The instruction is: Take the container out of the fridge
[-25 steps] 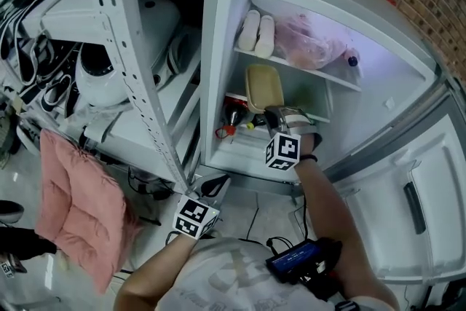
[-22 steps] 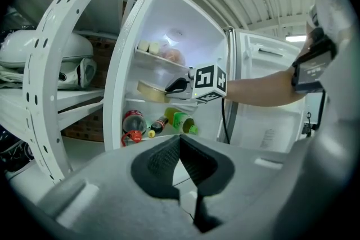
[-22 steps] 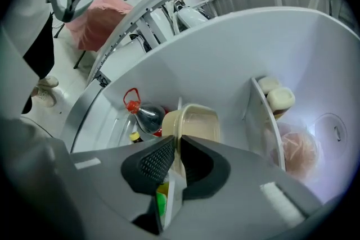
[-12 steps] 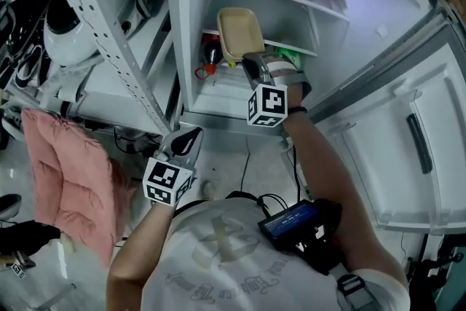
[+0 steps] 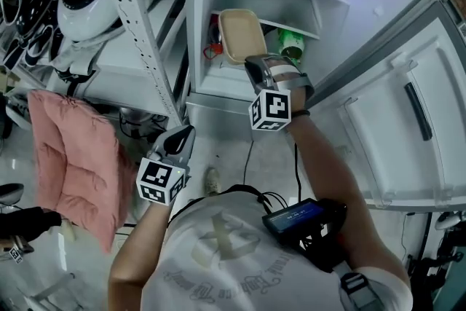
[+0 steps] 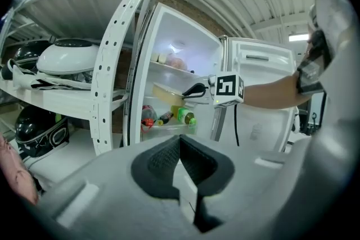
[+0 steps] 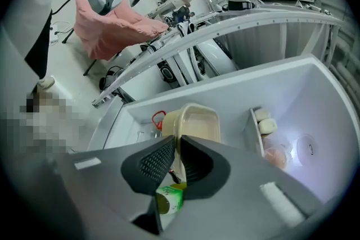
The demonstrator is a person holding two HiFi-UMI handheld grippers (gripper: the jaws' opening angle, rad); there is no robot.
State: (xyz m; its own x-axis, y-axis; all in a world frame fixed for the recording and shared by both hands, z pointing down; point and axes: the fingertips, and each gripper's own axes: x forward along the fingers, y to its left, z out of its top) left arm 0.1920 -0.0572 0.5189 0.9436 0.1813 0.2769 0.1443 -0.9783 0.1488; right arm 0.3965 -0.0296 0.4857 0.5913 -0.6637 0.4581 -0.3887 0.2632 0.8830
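Two grippers are in view. At the left, the left gripper [image 5: 182, 136] hangs low beside the rack [image 5: 138, 18], outside the fridge [image 5: 198, 25], with its jaws together and nothing between them. Further right, the beige container [image 5: 242, 36] sits tilted inside the open fridge, under the shelf [image 5: 295, 29] and toward the left wall. The right gripper [image 5: 255, 68] is clamped on the container's near rim.

Judgement: the grip is made and withdrawal is in hand, but the container is not yet clear of the fridge's front edge. The next move calls for a steady outward pull that keeps the container clear of the green bottle [image 5: 293, 51] just beside it.
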